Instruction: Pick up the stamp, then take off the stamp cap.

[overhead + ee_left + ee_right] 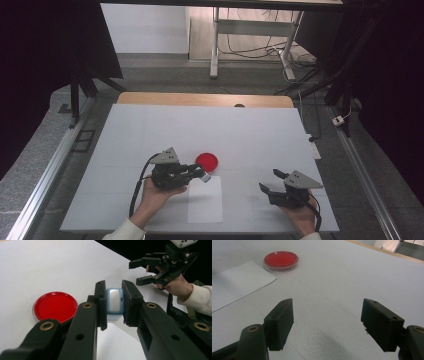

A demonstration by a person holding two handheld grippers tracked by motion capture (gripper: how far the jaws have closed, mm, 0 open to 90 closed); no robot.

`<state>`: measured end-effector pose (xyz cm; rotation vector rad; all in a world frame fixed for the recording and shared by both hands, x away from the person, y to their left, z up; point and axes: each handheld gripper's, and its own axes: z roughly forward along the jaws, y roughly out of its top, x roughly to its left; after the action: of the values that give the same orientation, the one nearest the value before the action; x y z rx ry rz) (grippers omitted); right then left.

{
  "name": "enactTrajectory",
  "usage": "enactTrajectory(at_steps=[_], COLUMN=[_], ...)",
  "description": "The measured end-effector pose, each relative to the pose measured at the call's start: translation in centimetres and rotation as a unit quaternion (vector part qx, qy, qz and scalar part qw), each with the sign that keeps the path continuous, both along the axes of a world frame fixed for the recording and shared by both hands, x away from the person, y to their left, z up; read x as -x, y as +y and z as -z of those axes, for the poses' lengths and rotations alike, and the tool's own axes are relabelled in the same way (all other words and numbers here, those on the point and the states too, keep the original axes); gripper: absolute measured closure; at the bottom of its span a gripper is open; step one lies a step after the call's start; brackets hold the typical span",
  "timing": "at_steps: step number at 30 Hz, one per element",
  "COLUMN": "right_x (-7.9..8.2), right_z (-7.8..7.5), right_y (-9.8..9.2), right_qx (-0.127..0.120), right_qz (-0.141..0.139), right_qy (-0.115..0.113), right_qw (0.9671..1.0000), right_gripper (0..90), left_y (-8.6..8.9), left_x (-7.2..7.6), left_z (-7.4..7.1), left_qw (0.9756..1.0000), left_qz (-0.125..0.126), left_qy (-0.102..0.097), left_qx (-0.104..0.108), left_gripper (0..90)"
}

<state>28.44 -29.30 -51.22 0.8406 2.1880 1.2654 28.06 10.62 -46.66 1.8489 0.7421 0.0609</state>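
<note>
My left gripper point(201, 174) hovers low over the white table, pointing right, just beside a round red dish point(207, 161). In the left gripper view its jaws point(114, 305) are shut on a small light-blue block with a pale grey face point(115, 302), and the red dish point(55, 306) lies to the left of it. My right gripper point(270, 181) stays near the front right of the table, open, with nothing between its jaws point(327, 322). From there the red dish point(281, 259) lies far off at the upper left.
A white sheet of paper point(205, 200) lies flat on the table below the left gripper, also seen as paper point(234, 285) in the right gripper view. The table's wooden far edge point(205, 99) and metal rails point(47, 175) border the work area.
</note>
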Motion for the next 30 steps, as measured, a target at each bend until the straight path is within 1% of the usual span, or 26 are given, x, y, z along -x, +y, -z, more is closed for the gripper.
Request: enactTrajectory(at_steps=[8,12,15,18,21,25,26,27,30], right_x=[0.05,-0.01,-0.01,0.04,0.10,0.23,0.25,0.29,0.34], right_z=[-0.08,-0.07,-0.02,-0.05,-0.04,-0.11,-0.14,-0.21,-0.31], right_y=[-0.08,-0.09,-0.16,-0.22,-0.21,-0.15,-0.11,-0.07,0.00], right_qx=[0.000,-0.001,-0.004,-0.006,-0.004,-0.002,0.002,0.006,0.000], right_qz=[0.003,0.003,0.007,0.009,0.010,0.013,0.014,0.017,0.015], right_qy=[0.000,0.002,0.000,-0.001,-0.002,-0.004,-0.003,0.000,0.005], right_qw=[1.0000,1.0000,1.0000,0.9999,0.9999,0.9999,0.9999,0.9998,0.9999], right_gripper=[25.6,25.6,25.6,25.6,25.6,26.2,27.6,28.8,29.3], left_y=[0.09,0.21,0.27,0.26,0.23,0.12,0.00,0.00,-0.18], left_x=[0.02,-0.10,-0.24,-0.24,-0.25,-0.33,-0.37,-0.37,-0.35], left_z=[0.00,-0.03,-0.06,-0.15,-0.30,-0.29,-0.19,-0.19,-0.14], left_qw=[1.0000,1.0000,0.9998,0.9998,0.9997,0.9997,0.9998,0.9998,0.9999], left_qz=[-0.001,-0.001,0.001,0.002,0.004,0.006,0.006,0.006,0.004], left_qy=[-0.002,-0.002,0.002,0.000,-0.002,-0.003,-0.002,-0.002,-0.003], left_qx=[-0.001,0.007,0.018,0.019,0.024,0.023,0.018,0.018,0.014], left_gripper=[75.9,75.9,75.9,75.8,75.8,75.8,75.8,75.8,75.8])
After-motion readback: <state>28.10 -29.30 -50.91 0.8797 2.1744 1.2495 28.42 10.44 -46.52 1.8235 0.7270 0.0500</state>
